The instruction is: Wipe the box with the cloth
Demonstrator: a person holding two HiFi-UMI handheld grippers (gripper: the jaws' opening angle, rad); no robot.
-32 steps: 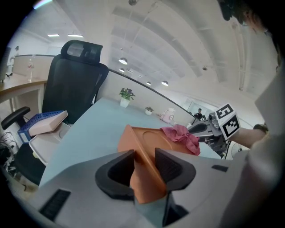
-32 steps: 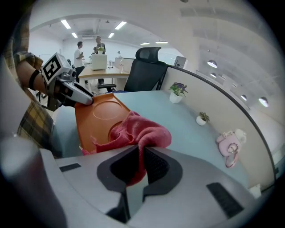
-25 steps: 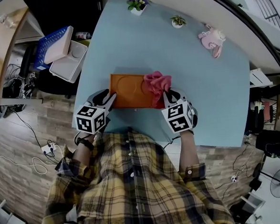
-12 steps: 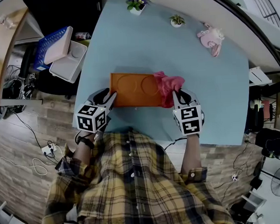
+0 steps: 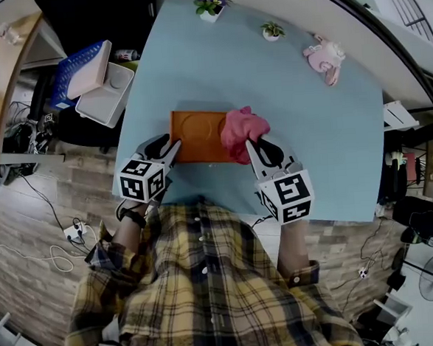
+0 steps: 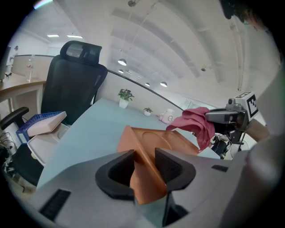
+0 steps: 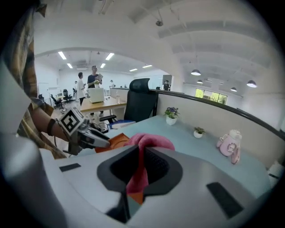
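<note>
Shallow orange box on pale blue tabletop, near front edge. Box's near-left corner clamped in left claw, pads pressing on both sides of it. Pink cloth bunched, pinched in right claw, hanging over box's right end; contact with box unclear. Flowering pot plant, small green plant, pink toy along far edge, well apart from box.

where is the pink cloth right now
In the head view, the cloth hangs from the right gripper over the right end of the orange box, near the table's front edge.
</note>
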